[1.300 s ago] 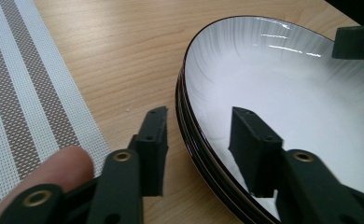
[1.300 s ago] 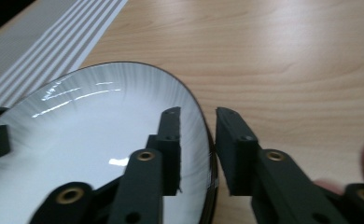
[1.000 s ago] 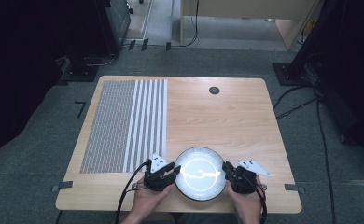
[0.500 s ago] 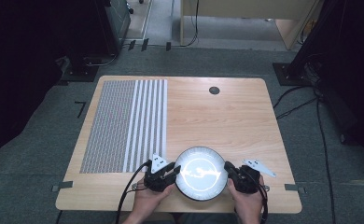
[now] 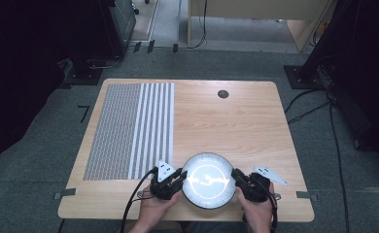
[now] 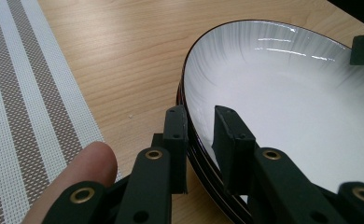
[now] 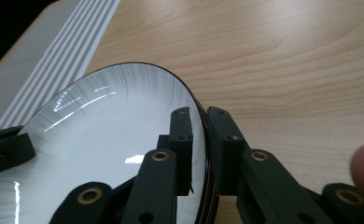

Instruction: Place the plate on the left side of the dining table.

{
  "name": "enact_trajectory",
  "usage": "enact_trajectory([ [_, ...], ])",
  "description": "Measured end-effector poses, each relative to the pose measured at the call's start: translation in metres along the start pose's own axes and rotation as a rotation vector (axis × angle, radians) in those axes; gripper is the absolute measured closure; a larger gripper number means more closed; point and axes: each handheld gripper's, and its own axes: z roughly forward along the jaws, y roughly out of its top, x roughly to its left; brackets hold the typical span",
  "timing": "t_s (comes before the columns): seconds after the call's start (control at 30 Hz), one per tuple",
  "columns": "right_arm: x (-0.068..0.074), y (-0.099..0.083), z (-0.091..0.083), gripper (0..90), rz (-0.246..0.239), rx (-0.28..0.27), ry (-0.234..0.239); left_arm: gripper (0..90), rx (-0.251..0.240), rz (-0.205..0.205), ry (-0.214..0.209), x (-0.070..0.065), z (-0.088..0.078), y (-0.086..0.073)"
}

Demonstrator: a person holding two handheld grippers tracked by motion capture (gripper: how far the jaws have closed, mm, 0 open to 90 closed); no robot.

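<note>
White plate (image 5: 208, 180) sits at the table's (image 5: 236, 126) near edge. You've got your left gripper (image 5: 174, 180) and right gripper (image 5: 239, 180) each clamped on its rim, on opposite sides.

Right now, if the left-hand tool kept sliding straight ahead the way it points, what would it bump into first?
The left tool already straddles the plate rim, so the plate itself; beyond it, probably the right tool opposite.

Striped placemat (image 5: 129, 128) lies on wooden table (image 5: 236, 121).
</note>
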Motion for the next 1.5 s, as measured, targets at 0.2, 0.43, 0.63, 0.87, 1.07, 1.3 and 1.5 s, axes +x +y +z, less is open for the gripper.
enact_trajectory([
  [0.2, 0.008, -0.002, 0.001, 88.0, -0.058, -0.012, -0.081, 76.0, -0.006, 0.009, 0.01, -0.001, 0.0, -0.001],
  [0.43, -0.004, 0.001, -0.003, 89.5, 0.068, -0.013, 0.001, 73.2, 0.004, 0.023, -0.004, 0.001, 0.002, -0.001],
  [0.63, -0.005, 0.002, -0.005, 89.8, 0.082, -0.019, -0.001, 57.5, 0.017, -0.002, -0.006, 0.007, 0.001, 0.001],
  [0.87, -0.007, 0.005, -0.01, 90.0, 0.083, -0.04, 0.007, 56.6, -0.02, -0.006, -0.012, 0.005, -0.007, 0.006],
  [1.07, -0.009, 0.012, -0.021, 90.0, 0.053, -0.08, 0.025, 57.7, 0.012, 0.02, -0.019, -0.003, -0.003, 0.004],
  [1.3, -0.011, 0.005, -0.01, 89.2, 0.081, -0.019, 0.029, 67.1, 0.01, 0.023, -0.016, -0.003, -0.005, 0.005],
  [1.5, -0.01, 0.001, -0.004, 88.3, 0.08, 0.016, 0.031, 71.0, 0.011, 0.014, -0.012, -0.001, -0.005, 0.004],
])
